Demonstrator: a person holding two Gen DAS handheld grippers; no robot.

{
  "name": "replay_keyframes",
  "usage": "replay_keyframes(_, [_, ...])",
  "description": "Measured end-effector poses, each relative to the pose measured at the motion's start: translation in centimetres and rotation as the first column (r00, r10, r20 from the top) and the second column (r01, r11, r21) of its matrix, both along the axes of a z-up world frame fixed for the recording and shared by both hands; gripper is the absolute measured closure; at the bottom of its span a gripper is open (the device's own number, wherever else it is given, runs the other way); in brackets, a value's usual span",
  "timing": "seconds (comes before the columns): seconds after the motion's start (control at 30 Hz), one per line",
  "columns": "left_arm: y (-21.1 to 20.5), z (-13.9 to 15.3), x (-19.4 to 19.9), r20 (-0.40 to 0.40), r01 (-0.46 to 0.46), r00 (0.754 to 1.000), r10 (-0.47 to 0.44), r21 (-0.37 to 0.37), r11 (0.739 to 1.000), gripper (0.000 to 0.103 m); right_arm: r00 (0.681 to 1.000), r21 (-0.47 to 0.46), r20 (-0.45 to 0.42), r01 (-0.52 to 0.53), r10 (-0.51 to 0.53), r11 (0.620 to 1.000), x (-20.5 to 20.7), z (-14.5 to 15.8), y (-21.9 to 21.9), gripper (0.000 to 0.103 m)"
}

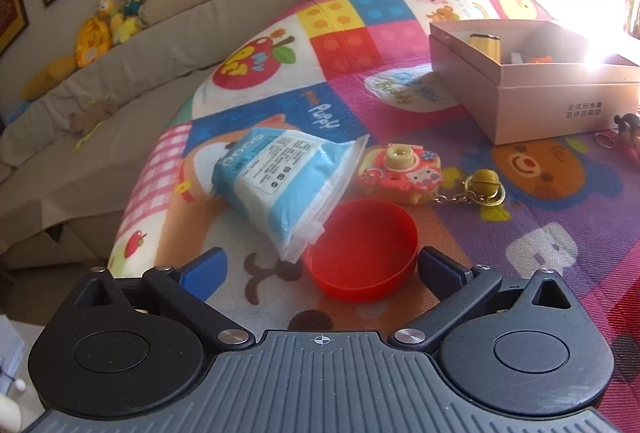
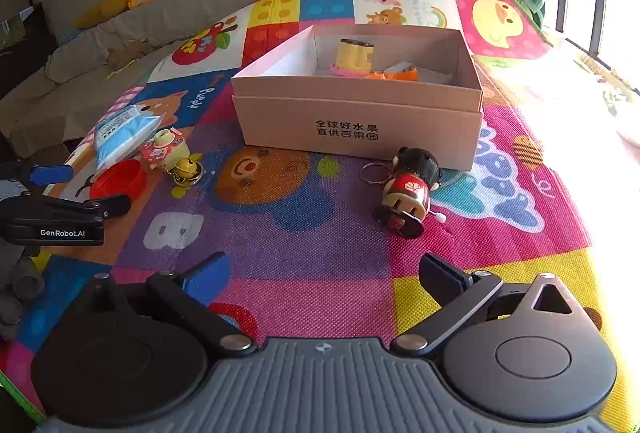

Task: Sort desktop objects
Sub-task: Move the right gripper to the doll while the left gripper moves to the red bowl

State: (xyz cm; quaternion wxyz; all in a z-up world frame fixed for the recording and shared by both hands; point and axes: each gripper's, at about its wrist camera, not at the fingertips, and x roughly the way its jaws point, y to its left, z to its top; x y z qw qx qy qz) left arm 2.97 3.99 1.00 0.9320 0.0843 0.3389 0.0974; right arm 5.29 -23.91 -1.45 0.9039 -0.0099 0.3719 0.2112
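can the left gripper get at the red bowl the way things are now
Probably yes. The left gripper is open, and the red bowl sits right ahead between its fingers. The tissue pack overlaps the bowl's rim and might get nudged.

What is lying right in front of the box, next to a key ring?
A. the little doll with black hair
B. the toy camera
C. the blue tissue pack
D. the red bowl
A: the doll lies on the mat just in front of the box, with the key ring beside its head; the bowl, tissue pack and toy camera sit far off to the left.
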Motion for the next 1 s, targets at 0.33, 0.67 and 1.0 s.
replay_keyframes(0.33, [0.0,0.4,1.9,-0.004,0.1,0.995,-0.102,-0.198,0.975,0.0,0.999,0.01,0.035,0.029,-0.03,1.0,-0.5,-0.5,0.2,0.0])
replay_keyframes(0.67, [-1.5,0.0,0.9,-0.008,0.316,0.941,-0.338,-0.337,0.887,0.0,0.998,0.01,0.05,0.038,-0.039,0.999,-0.7,-0.6,0.2,0.0])
replay_keyframes(1.0, [-1.8,-0.4,1.3,-0.03,0.181,0.98,-0.196,-0.274,0.944,0.0,0.998,0.004,0.054,0.04,-0.041,0.999,-0.8,-0.6,0.2,0.0])
